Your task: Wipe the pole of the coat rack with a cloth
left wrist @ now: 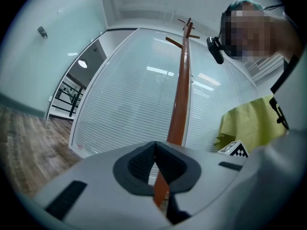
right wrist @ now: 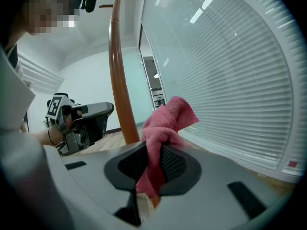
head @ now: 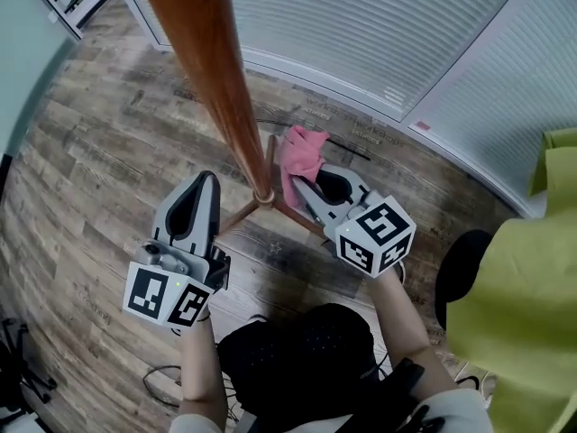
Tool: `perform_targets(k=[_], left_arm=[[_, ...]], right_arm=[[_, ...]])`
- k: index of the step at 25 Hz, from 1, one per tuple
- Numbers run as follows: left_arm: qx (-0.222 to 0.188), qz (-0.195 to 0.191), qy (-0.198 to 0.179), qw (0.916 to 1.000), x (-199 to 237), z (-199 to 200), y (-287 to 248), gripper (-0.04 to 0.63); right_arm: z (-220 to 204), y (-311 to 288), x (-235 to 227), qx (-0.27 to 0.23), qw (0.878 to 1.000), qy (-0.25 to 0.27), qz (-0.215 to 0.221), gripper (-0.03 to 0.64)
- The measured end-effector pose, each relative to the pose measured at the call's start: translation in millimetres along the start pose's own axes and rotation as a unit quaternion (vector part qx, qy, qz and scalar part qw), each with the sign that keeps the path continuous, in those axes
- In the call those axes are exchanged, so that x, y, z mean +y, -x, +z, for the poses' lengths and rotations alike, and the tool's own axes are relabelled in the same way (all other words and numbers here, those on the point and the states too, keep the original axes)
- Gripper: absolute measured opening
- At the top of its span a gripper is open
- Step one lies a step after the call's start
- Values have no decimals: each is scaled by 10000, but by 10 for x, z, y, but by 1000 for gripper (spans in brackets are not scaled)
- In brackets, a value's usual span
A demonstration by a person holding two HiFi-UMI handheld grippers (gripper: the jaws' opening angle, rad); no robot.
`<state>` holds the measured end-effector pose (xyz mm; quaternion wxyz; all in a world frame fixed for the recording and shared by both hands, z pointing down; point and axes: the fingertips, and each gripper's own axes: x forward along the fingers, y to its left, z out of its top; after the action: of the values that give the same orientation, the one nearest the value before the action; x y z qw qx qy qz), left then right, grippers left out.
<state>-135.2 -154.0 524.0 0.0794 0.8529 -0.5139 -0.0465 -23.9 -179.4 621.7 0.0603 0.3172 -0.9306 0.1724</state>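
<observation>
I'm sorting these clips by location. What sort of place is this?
Probably an office or a similar indoor workplace: curved glass walls covered by white blinds, a wood-plank floor, and a wooden coat rack standing near the wall.

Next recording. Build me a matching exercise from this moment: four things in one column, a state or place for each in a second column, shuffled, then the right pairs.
Things
1. pink cloth
2. coat rack pole
3. left gripper
4. yellow-green fabric

States or places
A. jaws together, nothing between them
B. reddish-brown, standing upright
C. at the right edge of the head view
D. pinched in the right gripper

Pairs: 1-D, 2-B, 3-A, 4-C
</observation>
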Motion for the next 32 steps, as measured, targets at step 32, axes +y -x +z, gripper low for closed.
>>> perform_targets(k=[32], left_arm=[[-617, 340, -38, 9975, -857, 3696, 629, 14]], right_arm=[[3957, 1545, 1135, -1033, 9910, 55, -848, 74]])
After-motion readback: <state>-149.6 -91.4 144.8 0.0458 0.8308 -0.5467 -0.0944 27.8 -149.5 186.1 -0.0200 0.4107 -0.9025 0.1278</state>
